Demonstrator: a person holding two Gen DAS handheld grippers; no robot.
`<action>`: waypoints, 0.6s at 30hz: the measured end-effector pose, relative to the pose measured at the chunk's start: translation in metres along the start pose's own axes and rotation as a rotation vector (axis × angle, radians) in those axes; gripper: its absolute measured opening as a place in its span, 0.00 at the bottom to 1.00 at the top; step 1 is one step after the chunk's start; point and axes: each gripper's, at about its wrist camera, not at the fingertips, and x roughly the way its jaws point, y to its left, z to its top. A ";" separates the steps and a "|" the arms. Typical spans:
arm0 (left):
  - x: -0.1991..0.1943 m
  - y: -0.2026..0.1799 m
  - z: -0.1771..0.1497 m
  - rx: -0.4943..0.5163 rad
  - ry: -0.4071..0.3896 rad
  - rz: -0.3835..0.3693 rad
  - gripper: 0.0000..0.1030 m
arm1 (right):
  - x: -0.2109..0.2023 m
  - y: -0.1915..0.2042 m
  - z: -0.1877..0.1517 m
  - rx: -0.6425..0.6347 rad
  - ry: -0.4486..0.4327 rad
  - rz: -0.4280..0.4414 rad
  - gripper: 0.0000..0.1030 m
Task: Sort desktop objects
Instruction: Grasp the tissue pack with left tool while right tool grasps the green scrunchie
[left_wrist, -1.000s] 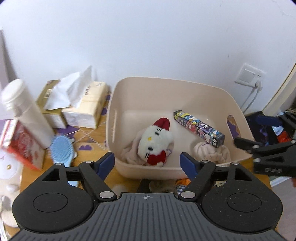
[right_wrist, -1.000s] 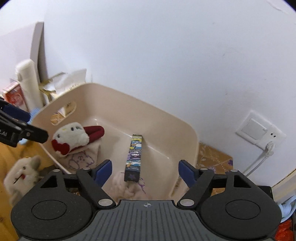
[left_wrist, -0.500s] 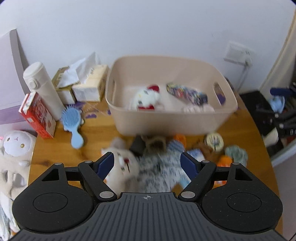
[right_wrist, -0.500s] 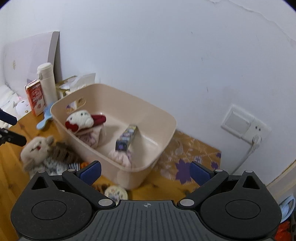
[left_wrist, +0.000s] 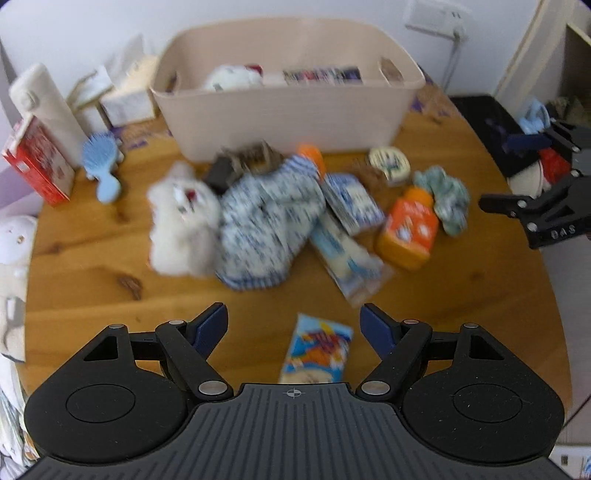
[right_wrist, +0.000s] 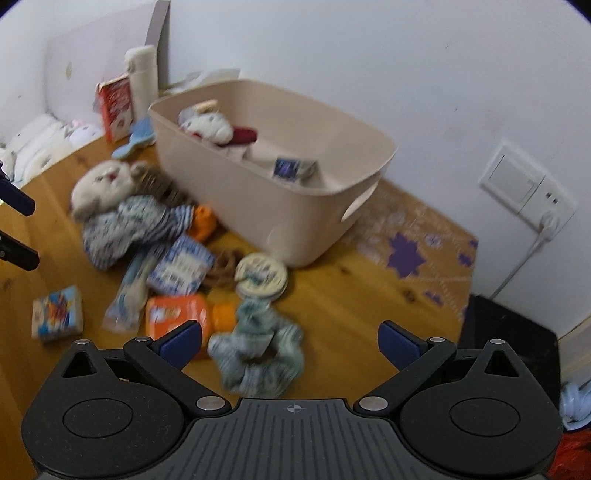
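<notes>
A beige bin (left_wrist: 280, 110) (right_wrist: 295, 206) stands at the back of the wooden table and holds a Hello Kitty plush (right_wrist: 210, 127) and a patterned long box (right_wrist: 291, 168). In front of it lie a white plush in blue patterned cloth (left_wrist: 229, 221) (right_wrist: 122, 206), an orange bottle (left_wrist: 408, 230) (right_wrist: 184, 317), a green scrunchie (left_wrist: 445, 197) (right_wrist: 258, 350), a round tin (right_wrist: 262, 275) and a small colourful box (left_wrist: 317, 349) (right_wrist: 57, 312). My left gripper (left_wrist: 293, 325) is open above the small box. My right gripper (right_wrist: 290, 341) is open over the scrunchie.
A white bottle (left_wrist: 42, 107), red carton (left_wrist: 37, 162), blue hairbrush (left_wrist: 101, 166) and tissue packs (left_wrist: 122, 99) stand left of the bin. A wall socket with cable (right_wrist: 528, 192) is on the right. The table's right edge drops to a dark area (left_wrist: 495, 136).
Both grippers have pulled back and up from the bin, so the pile on the table now shows. Both stay open and empty.
</notes>
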 end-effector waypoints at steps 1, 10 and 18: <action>0.003 -0.003 -0.003 0.005 0.012 -0.005 0.78 | 0.003 0.001 -0.004 0.001 0.006 0.003 1.00; 0.039 -0.014 -0.024 -0.020 0.097 -0.035 0.78 | 0.030 0.020 -0.025 -0.023 0.027 -0.017 1.00; 0.063 -0.003 -0.042 -0.182 0.124 -0.061 0.77 | 0.050 0.029 -0.030 -0.020 0.047 -0.051 0.93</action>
